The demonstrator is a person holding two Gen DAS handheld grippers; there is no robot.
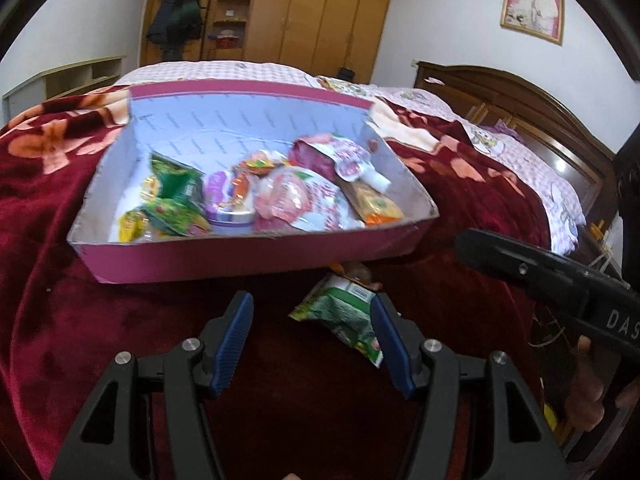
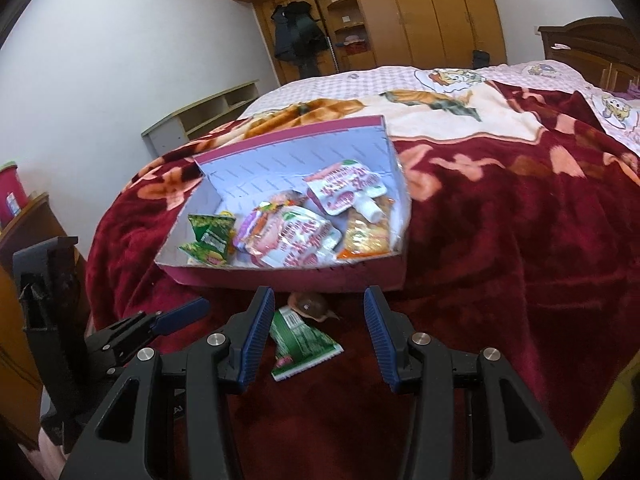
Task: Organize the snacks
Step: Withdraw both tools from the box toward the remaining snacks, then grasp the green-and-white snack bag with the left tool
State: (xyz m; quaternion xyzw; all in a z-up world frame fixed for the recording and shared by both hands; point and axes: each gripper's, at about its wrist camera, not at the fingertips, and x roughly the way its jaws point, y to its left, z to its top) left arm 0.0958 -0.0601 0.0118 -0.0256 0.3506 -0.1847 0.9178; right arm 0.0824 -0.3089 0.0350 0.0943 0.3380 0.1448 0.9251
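Currently the pink box (image 1: pixel 224 268) sits mid-blanket (image 1: pixel 60 280) on the bed, already filled with pouches; one green packet (image 2: pixel 300 344) lies loose on the blanket just outside the box's near wall, a small brown item (image 2: pixel 306 304) beside it. Left gripper (image 1: pixel 312 344) and right gripper (image 2: pixel 316 336) hover with jaws parted, empty. Judged step: collecting the last stray; next, the right gripper should lower, straddle the packet and close.

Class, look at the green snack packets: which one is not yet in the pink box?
The green packet lying alone on the red blanket, in front of the pink box. The other green packets lie inside the box.
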